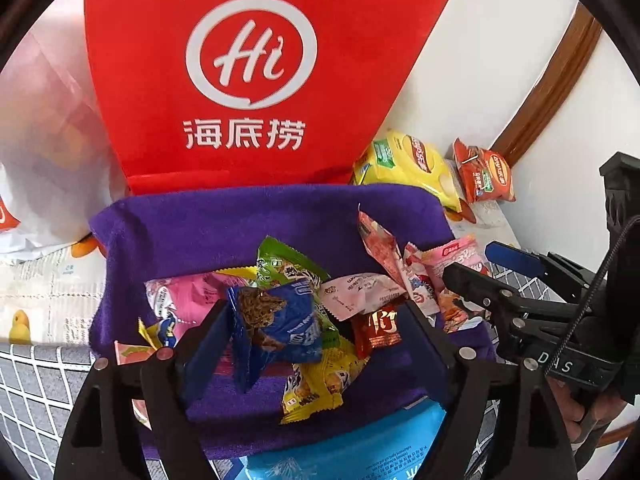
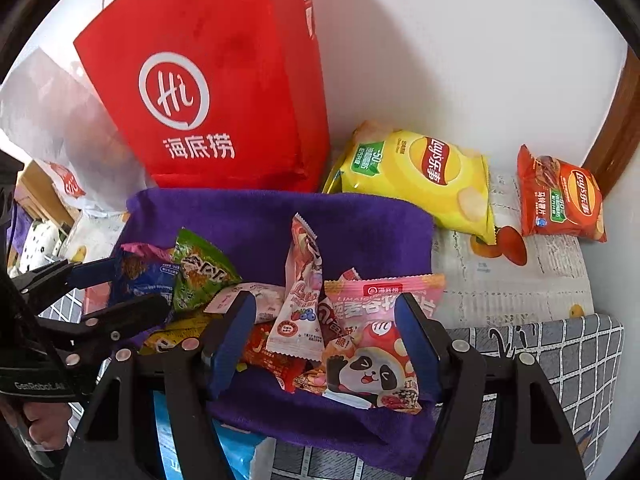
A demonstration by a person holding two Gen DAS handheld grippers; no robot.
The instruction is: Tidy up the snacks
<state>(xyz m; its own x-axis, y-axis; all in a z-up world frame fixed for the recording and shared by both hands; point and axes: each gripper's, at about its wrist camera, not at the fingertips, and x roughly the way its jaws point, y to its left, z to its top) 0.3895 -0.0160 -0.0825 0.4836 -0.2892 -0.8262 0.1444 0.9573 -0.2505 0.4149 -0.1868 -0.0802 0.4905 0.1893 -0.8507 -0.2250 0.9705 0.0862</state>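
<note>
A heap of small snack packets lies on a purple towel [image 1: 224, 224]. In the left wrist view my left gripper [image 1: 316, 344] stands open over the heap. A blue snack packet [image 1: 280, 320] stands on edge between its fingers and leans on the left pad, while the right pad is clear of it. In the right wrist view my right gripper [image 2: 326, 340] is open above the pink panda packet [image 2: 372, 364] and a white strawberry packet [image 2: 298, 320]. Both lie loose between its pads. The left gripper [image 2: 108, 292] also shows at the left edge there, beside the blue snack packet [image 2: 144, 276].
A red paper bag [image 2: 224, 92] stands behind the towel against the white wall. A yellow chip bag [image 2: 420, 176] and an orange chip bag [image 2: 560, 200] lie at the back right. A white plastic bag [image 1: 44, 152] is at the left, and a light blue pack [image 1: 344, 448] lies under the towel's near edge.
</note>
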